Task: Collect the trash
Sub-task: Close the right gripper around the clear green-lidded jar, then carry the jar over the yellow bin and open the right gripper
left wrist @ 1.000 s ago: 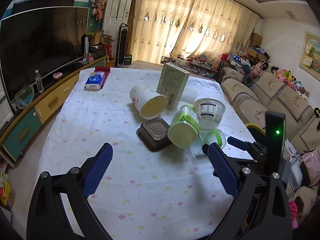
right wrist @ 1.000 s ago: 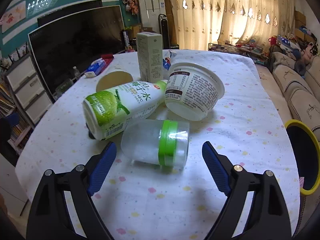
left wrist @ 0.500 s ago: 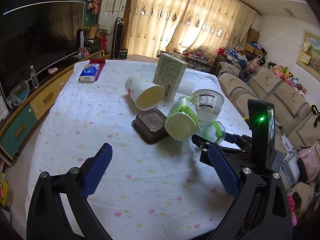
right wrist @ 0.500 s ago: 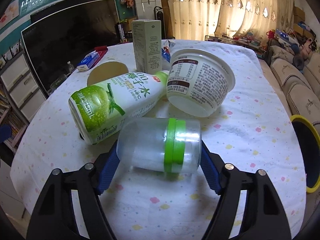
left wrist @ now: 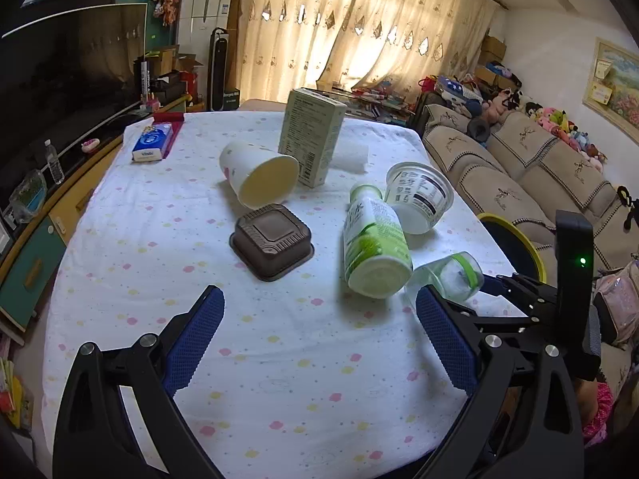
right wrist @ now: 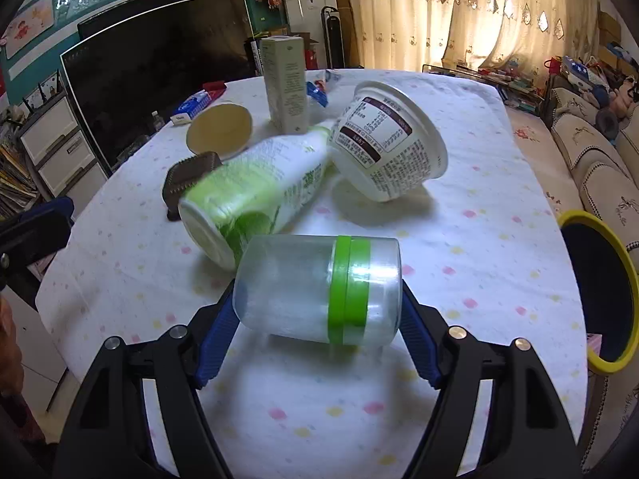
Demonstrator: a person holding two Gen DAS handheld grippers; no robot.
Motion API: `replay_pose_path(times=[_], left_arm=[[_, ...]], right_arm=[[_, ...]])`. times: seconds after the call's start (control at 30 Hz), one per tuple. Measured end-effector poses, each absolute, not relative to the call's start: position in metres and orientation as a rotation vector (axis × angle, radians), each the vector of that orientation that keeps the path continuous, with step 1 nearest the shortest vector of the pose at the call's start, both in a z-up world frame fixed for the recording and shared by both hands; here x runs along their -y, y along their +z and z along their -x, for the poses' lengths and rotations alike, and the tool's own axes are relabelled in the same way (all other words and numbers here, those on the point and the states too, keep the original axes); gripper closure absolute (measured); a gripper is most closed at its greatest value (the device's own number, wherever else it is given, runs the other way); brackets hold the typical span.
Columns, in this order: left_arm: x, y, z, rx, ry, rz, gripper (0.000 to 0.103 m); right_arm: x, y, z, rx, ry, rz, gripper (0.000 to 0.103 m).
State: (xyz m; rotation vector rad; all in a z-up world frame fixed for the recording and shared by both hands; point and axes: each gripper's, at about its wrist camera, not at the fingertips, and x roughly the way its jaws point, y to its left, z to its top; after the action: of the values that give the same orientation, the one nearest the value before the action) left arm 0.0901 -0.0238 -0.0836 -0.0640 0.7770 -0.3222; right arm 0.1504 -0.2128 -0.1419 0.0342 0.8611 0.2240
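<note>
My right tongs, jaws just narrowed, pinch the clear jar sideways, clear of the table. My left tongs stand spread and empty. Green bottle just beyond the jar, bin to the right.

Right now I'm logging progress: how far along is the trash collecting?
Early. Nothing visibly binned. In hand: the right gripper is shut on the clear jar. Left on the table: green bottle, white tub, paper cup, brown tray, carton.
</note>
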Motion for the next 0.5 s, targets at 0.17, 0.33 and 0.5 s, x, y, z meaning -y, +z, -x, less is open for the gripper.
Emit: replay_pose_path(times=[0.17,0.33,0.5], left_arm=[[0.040,-0.091,-0.097,-0.801,-0.347,0.041,0.008],[0.060,-0.100,-0.106,-0.826,-0.378,0.018,0.008],[0.078,-0.109,-0.116,-0.853,-0.387,-0.008,0.008]], right_arm=[[0.230,-0.144,-0.137,-0.863,0.217,-0.029,0.033],[0.249,-0.139,-0.127,-0.851,0.221,-0.053,0.033],[0.289,-0.117,-0.120,-0.775,0.142,-0.089,0.033]])
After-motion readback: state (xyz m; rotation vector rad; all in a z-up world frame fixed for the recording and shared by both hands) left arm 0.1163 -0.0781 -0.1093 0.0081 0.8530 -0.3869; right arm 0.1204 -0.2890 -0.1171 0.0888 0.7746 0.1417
